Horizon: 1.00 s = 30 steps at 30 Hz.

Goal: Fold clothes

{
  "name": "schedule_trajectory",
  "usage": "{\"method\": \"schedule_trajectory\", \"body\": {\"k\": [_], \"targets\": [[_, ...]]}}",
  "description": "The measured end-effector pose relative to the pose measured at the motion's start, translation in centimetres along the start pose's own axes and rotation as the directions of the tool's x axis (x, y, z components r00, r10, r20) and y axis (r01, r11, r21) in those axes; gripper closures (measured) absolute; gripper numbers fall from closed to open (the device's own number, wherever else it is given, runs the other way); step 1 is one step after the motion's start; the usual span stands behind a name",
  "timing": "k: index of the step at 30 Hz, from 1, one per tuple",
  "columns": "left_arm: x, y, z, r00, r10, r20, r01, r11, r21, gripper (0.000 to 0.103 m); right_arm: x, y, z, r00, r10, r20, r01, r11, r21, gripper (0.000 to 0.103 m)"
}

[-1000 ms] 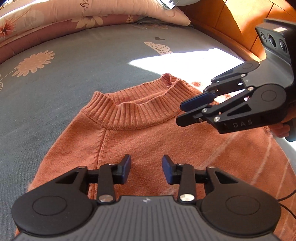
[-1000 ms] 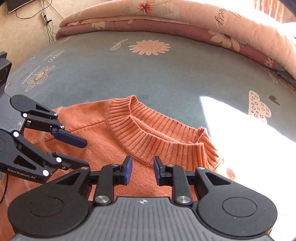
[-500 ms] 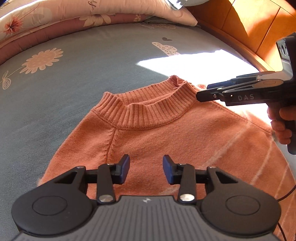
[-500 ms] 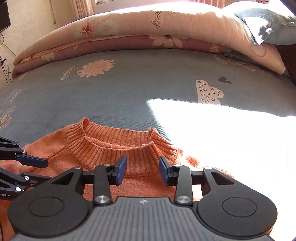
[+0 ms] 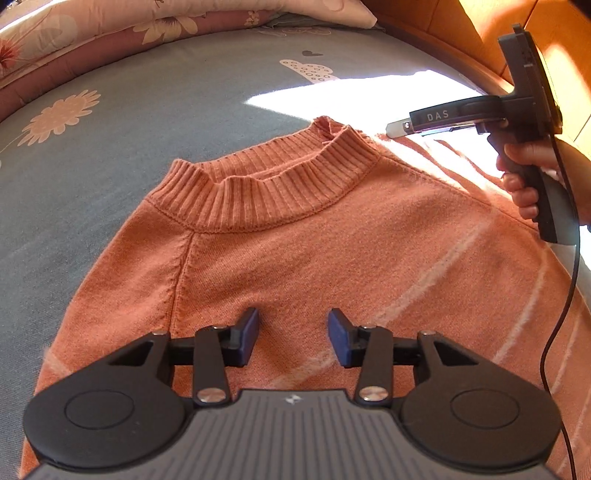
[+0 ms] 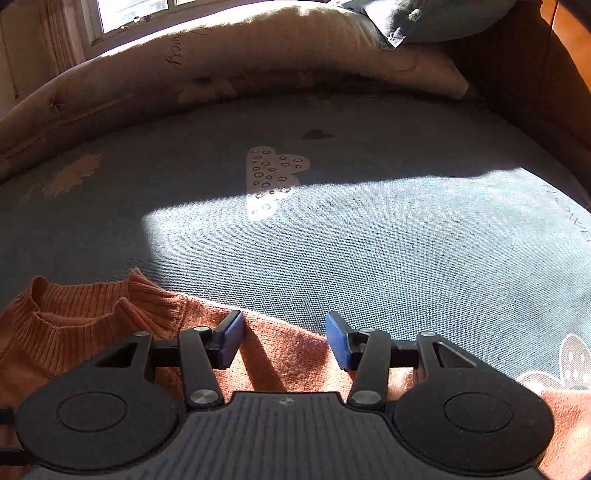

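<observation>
- Orange knit, the sweater (image 5: 295, 258) lies flat on the grey-blue bed sheet (image 5: 129, 110), filling the centre and lower right of the left wrist view, ribbed collar toward the upper middle.
- Compared with a second ago, the right gripper (image 6: 284, 339) has swung away from the collar to the shoulder edge; in the left wrist view it now shows edge-on at the upper right, held by a hand (image 5: 528, 177).
- Its jaws have just been opening and stand apart, straddling the sweater's shoulder edge at the lower centre of its own view. The pads do not press the fabric.
- The left gripper (image 5: 293, 339) has barely shifted. Its jaws have been opening a little and are apart over the chest panel, with nothing pinched.
- My reading: the right side is lining up for a grasp at the shoulder, so the first fold has not begun.
- Textures: thick vertical ribbing at the collar (image 5: 266, 192), finer soft knit on the body, faint pale stripes at the lower right; it should drape and sag when lifted.
- A floral quilt (image 5: 110, 22) lies rolled along the top.
</observation>
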<state>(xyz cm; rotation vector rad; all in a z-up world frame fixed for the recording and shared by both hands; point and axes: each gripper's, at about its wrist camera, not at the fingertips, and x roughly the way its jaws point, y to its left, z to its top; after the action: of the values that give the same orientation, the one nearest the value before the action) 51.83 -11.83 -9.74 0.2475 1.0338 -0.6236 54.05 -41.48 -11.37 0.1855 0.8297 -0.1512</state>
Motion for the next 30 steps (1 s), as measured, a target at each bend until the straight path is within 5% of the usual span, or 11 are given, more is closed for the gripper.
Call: {"method": "schedule_trajectory", "body": {"k": [6, 15, 19, 21, 27, 30], "targets": [[-2.2, -0.7, 0.2, 1.0, 0.017, 0.023, -0.016, 1.0, -0.024, 0.06, -5.4, -1.9, 0.4, 0.999, 0.03, 0.028, -0.032, 0.997, 0.073, 0.038], [-4.0, -6.2, -4.9, 1.0, 0.002, -0.004, -0.002, 1.0, 0.018, 0.059, -12.1, -0.3, -10.0, 0.968, 0.248, -0.047, -0.228, 0.941, 0.251, 0.038], [-3.7, -7.4, -7.5, 0.999, 0.015, -0.052, -0.016, 1.0, -0.003, 0.058, -13.1, 0.0, -14.2, 0.973, 0.205, -0.103, -0.176, 0.955, 0.24, 0.038], [-4.2, -7.4, -8.7, 0.997, 0.031, -0.072, -0.034, 0.999, -0.037, 0.049, -14.6, -1.1, -15.7, 0.98, 0.169, -0.101, -0.142, 0.962, 0.232, 0.039], [-6.2, -8.3, -10.1, 0.988, 0.076, -0.136, -0.083, 0.995, -0.049, 0.048, -17.9, -4.2, -17.0, 0.984, 0.047, -0.17, -0.006, 0.972, 0.236, 0.038], [-6.5, -9.1, -9.2, 0.991, 0.075, -0.112, -0.08, 0.996, -0.039, 0.047, -18.5, -3.7, -16.2, 0.989, 0.072, -0.129, -0.043, 0.976, 0.213, 0.035]]}}
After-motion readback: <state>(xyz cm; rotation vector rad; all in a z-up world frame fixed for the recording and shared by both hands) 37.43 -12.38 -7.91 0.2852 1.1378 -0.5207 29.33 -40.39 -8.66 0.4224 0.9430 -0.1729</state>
